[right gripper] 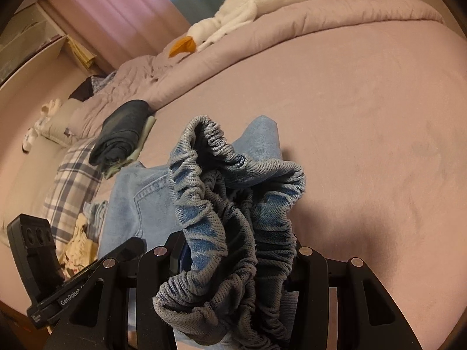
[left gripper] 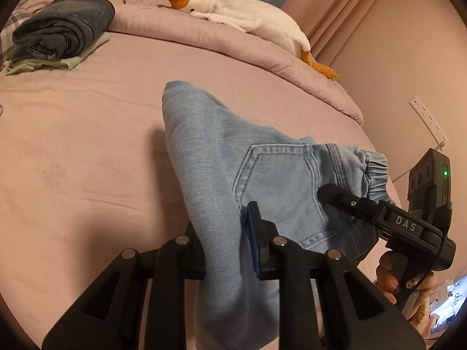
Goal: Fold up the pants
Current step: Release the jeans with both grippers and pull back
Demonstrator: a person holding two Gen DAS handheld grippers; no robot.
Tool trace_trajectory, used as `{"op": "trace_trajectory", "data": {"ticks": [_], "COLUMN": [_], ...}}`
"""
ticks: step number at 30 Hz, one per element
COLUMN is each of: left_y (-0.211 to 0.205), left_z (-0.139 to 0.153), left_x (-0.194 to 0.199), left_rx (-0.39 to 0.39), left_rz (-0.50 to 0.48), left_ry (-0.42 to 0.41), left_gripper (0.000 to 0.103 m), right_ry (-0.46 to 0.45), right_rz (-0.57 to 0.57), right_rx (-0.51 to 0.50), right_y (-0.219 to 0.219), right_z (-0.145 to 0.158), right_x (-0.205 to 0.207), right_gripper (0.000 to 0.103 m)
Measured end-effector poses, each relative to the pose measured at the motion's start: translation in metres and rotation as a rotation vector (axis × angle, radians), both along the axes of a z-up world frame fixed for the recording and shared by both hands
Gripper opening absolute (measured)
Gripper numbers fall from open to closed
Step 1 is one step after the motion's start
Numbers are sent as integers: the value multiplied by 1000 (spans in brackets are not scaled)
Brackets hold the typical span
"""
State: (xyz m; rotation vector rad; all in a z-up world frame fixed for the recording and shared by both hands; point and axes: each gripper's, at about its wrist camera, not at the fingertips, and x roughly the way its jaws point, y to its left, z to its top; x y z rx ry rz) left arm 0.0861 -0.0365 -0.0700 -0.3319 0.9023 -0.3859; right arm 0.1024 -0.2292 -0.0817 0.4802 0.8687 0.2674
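Light blue jeans [left gripper: 221, 157] with an elastic waistband are held up above a pink bed [left gripper: 87, 151]. My left gripper [left gripper: 224, 233] is shut on the denim beside the back pocket [left gripper: 280, 186], cloth hanging down between its jaws. My right gripper [right gripper: 233, 250] is shut on the bunched elastic waistband [right gripper: 221, 180]. It also shows in the left wrist view [left gripper: 335, 195] at the right, gripping the waistband edge. The left gripper's body shows at the lower left of the right wrist view [right gripper: 76, 283]. The trouser legs are mostly hidden.
A folded dark blue garment [left gripper: 64, 26] lies on a pale green one at the far left of the bed. A white plush goose [left gripper: 248, 14] lies on the rolled duvet [left gripper: 233, 49]. A plaid cloth [right gripper: 73, 180] lies at the bed's left. A wall with a power strip [left gripper: 429, 119] is right.
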Motion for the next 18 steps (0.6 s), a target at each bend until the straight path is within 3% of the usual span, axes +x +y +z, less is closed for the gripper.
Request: {"op": "trace_trajectory", "data": {"ticks": [7, 9, 10, 12, 18], "left_y": [-4, -1, 0, 4, 16], "left_z": [-21, -26, -27, -30, -10], "left_x": [7, 6, 4, -4, -33], "left_rx": [32, 42, 49, 74, 143], "left_rz": [6, 29, 36, 61, 139], "left_ry": [59, 72, 80, 92, 45], "left_gripper": [25, 32, 37, 56, 74], "right_ry": [80, 106, 128, 180, 124], "right_rz": [-19, -33, -41, -72, -95], "right_rx": [-26, -49, -60, -101, -134], "right_y": [2, 2, 3, 2, -6], "right_z": [-16, -21, -24, -26, -5], "right_x": [10, 13, 14, 14, -3], "right_gripper": [50, 55, 64, 70, 72]}}
